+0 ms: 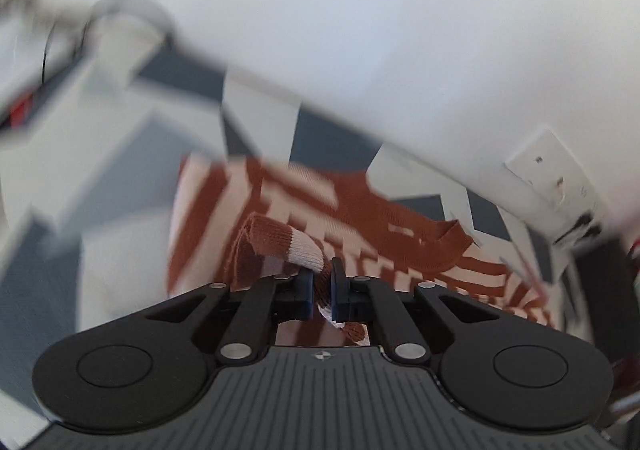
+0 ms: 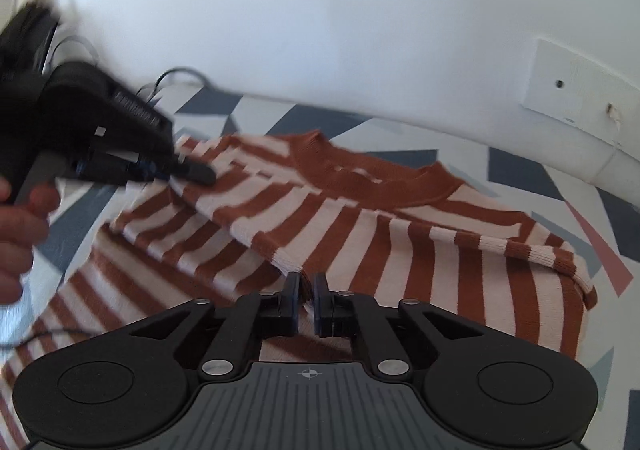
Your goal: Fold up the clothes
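Folding a rust-and-cream striped sweater point(image 2: 360, 218) that lies on a counter point(image 2: 280, 118) covered in a grey, blue and white geometric pattern, against a white wall point(image 2: 320, 10). I take the sweater's rust collar point(image 2: 376, 186) as my landmark; it sits on the far side of the garment, toward the wall.

My left tool point(image 1: 322, 292) has its jaws pinched almost fully together on a bunched piece of ribbed knit, seemingly a cuff or hem edge point(image 1: 280, 246), with fabric showing between and behind the pads. From the right wrist camera, that tool point(image 2: 192, 170) appears blurred to the left of the collar, held by a hand point(image 2: 20, 226) and carrying a sleeve or side panel raised across the body of the sweater. I judge it is gripped there so the side can be laid inward as a fold.

My right tool point(image 2: 306, 302) sits on the near side of the collar, over the middle of the sweater, just by the ribbed edge of the folded-over layer. Its jaws stand a narrow gap apart. Some fabric shows in the gap, but I cannot tell whether the pads press on it. It is probably placed there to steady the garment while the left side folds.
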Motion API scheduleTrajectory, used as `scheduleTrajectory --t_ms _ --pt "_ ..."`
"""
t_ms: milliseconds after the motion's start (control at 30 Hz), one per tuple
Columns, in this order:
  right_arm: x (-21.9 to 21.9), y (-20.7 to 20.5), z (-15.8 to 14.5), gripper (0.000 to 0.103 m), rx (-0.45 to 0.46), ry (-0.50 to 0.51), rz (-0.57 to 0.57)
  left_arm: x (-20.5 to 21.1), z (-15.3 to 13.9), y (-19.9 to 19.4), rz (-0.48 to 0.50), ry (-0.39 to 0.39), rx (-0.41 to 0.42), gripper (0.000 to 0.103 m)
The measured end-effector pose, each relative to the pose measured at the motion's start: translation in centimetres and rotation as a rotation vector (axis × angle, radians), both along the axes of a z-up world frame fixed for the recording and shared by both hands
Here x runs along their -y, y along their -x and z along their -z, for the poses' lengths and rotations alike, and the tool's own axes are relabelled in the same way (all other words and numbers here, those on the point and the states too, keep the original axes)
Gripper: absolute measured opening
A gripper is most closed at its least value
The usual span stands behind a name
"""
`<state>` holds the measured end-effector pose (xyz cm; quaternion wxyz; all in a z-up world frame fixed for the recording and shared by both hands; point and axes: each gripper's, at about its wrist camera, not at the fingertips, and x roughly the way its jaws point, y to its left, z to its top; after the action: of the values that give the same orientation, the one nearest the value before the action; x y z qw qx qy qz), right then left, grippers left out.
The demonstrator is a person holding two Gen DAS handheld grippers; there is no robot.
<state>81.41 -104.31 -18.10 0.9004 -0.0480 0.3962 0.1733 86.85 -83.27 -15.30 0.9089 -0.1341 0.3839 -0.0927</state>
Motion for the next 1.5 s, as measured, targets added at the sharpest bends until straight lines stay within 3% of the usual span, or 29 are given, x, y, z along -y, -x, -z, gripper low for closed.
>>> scheduleTrajectory --t_ms 100,167,267,433,533,733,800,833,933,1033,1100,1133,1333,1367,1433,1467,1500 --pt "0.1 1.4 -0.9 0.032 0.069 0.033 0.008 0.9 -3.5 1.6 0.031 -0.159 0.229 0.007" --pt "1.0 2.1 -1.6 0.035 0.098 0.025 0.031 0.8 -4.4 2.1 0.022 -0.249 0.294 0.008" --pt "2.9 2.5 -2.3 0.035 0.122 0.018 0.083 -0.3 -3.2 1.7 -0.017 -0.314 0.245 0.008" --pt "7.7 1.4 -2.0 0.035 0.100 0.002 0.261 -2.8 -0.1 1.7 -0.120 -0.318 0.121 0.008" --pt "10.8 0.0 -1.7 0.034 0.080 -0.064 0.386 -3.0 0.5 1.8 -0.134 -0.341 0.109 0.008" --pt "12.4 -5.0 0.1 0.033 0.055 -0.041 0.445 -1.9 0.1 2.6 -0.133 -0.389 0.150 0.008" --pt "12.7 -7.1 1.1 0.009 0.017 -0.049 0.465 -1.7 0.0 2.5 -0.138 -0.400 0.159 0.008" --pt "12.8 -8.2 1.6 0.004 0.003 -0.041 0.480 -1.6 0.1 2.5 -0.138 -0.411 0.162 0.008" --pt "13.5 -10.4 2.9 0.005 -0.029 -0.001 0.527 -1.4 0.5 2.4 -0.141 -0.439 0.162 0.008" --pt "14.9 -10.5 2.8 0.010 -0.028 -0.043 0.581 -1.5 0.9 2.4 -0.146 -0.435 0.149 0.008" --pt "16.0 -9.8 2.2 0.029 -0.034 -0.124 0.601 -1.5 1.0 2.5 -0.147 -0.435 0.151 0.008" --pt "16.3 -9.3 2.1 0.033 -0.041 -0.154 0.601 -1.4 1.1 2.6 -0.146 -0.437 0.152 0.008" --pt "14.3 -8.5 2.2 0.042 -0.071 -0.145 0.507 -0.7 0.8 2.7 -0.142 -0.439 0.172 0.008" --pt "13.6 -8.6 2.5 0.040 -0.072 -0.113 0.496 -0.6 0.7 2.7 -0.140 -0.442 0.174 0.008" --pt "12.8 -8.6 2.9 0.025 -0.058 -0.071 0.482 -0.4 0.6 2.7 -0.133 -0.451 0.184 0.008" --pt "12.6 -8.5 2.9 0.013 -0.044 -0.075 0.476 -0.3 0.4 2.7 -0.130 -0.455 0.191 0.008" --pt "12.4 -8.4 2.8 0.008 -0.034 -0.074 0.472 -0.1 0.2 2.8 -0.126 -0.458 0.200 0.008"
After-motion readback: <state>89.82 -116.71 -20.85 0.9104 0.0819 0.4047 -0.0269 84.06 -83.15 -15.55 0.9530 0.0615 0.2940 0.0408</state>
